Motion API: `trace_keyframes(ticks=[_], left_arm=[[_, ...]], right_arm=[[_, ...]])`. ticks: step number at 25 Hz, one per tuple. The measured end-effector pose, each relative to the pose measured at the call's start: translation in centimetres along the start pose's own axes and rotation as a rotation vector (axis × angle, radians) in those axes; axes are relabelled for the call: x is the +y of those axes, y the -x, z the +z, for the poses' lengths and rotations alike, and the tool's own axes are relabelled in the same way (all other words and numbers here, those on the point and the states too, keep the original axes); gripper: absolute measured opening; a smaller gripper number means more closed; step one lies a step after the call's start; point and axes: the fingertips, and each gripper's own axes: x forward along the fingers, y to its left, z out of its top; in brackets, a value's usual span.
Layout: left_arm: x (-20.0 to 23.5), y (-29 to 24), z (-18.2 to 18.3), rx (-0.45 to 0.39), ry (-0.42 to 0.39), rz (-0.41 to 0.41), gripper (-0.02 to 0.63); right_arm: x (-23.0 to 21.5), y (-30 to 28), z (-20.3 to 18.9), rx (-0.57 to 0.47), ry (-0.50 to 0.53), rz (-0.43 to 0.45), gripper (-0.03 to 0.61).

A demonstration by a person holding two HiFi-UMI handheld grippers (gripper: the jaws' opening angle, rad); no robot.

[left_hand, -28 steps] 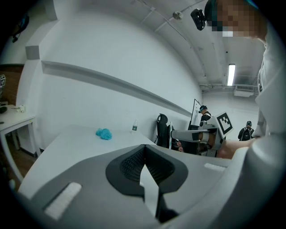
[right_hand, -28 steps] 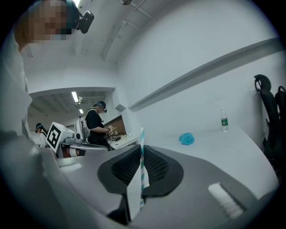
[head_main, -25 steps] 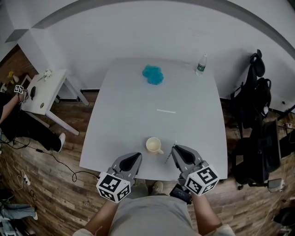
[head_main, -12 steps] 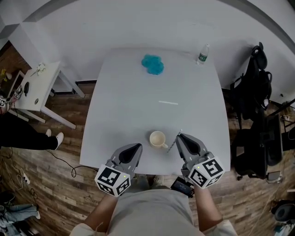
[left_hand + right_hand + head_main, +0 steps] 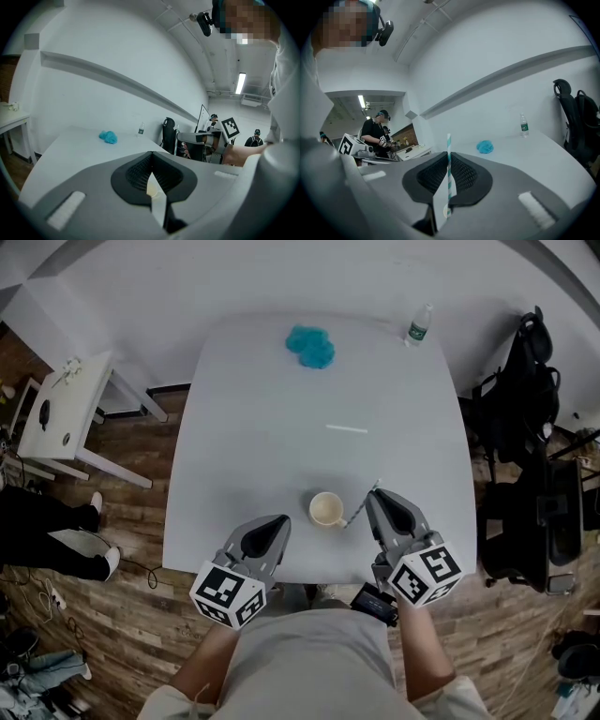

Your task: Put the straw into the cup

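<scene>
Right gripper view shows my right claw (image 5: 447, 176) clamped on the straw (image 5: 448, 154). The teal-striped tube stands upright in the seam between the pads, and its top rises above the jaw tips. In the head view, the straw's lower end slants down and to the left of the tips, close beside the cup (image 5: 326, 509). I cannot tell whether it touches the rim. The cup stands open-side up on the table (image 5: 234, 427), just ahead and left of this claw.

My left claw (image 5: 151, 161) has its jaws together on nothing and hangs near the table's close edge, with the cup ahead to its right.

Procedure, as I judge it:
1. Raise the lower end clear of the rim.
2. Centre it over the opening.
3. Steepen the tilt, then lower until it seats.
4. Release only after seating.

Caution: a sideways push on the rim may tip the cup.

Farther ahead lie a spare straw (image 5: 347, 428), a blue cloth (image 5: 310, 345) and a bottle (image 5: 419, 326).
</scene>
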Motion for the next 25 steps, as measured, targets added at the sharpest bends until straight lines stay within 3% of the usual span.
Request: trace_keyframes(ticks=[25], left_arm=[[3.4, -2.7, -2.2, 0.086, 0.027, -0.006, 0.018]], right_arm=[[-3.9, -5.1, -3.8, 0.027, -0.120, -0.031, 0.031]])
